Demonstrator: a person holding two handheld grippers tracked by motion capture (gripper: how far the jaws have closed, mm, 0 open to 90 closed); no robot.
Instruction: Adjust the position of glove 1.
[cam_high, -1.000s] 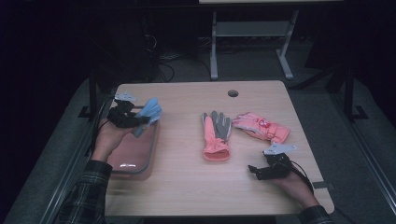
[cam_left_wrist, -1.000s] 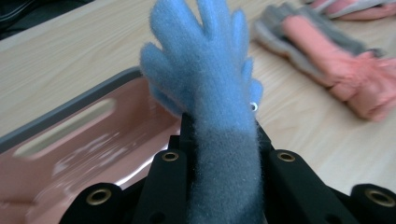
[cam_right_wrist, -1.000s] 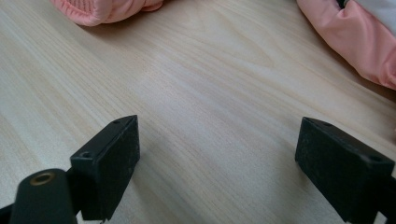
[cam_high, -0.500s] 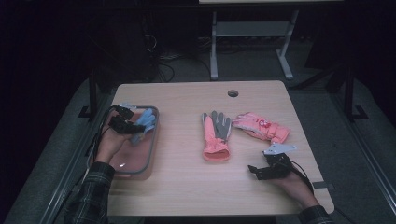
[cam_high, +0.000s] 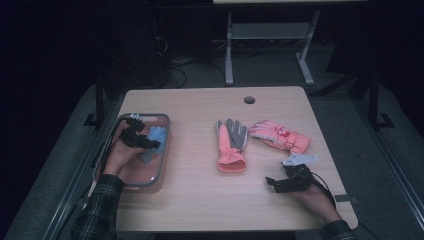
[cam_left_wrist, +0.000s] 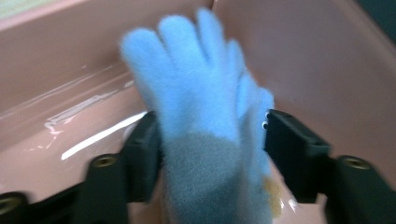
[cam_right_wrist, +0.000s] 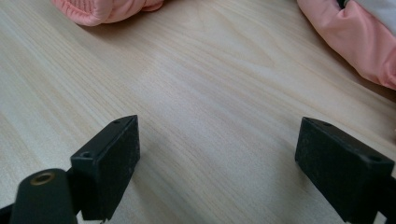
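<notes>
Wooden table (cam_high: 200, 195) seen from above. At left, a pink plastic tray w/ grey rim (cam_high: 162, 150); inside it the left gripper (cam_high: 150, 142) is clamped on a fluffy light-blue glove (cam_high: 155, 142). In the left gripper view the glove (cam_left_wrist: 205, 116) sits between both black jaws, fingers pointing away over the tray floor (cam_left_wrist: 70, 93). Right gripper (cam_high: 270, 182) rests near the table's front right, jaws spread wide, nothing between them. Just beyond it lie a salmon-and-grey glove (cam_high: 231, 145) and a pink padded glove (cam_high: 280, 136), side by side.
</notes>
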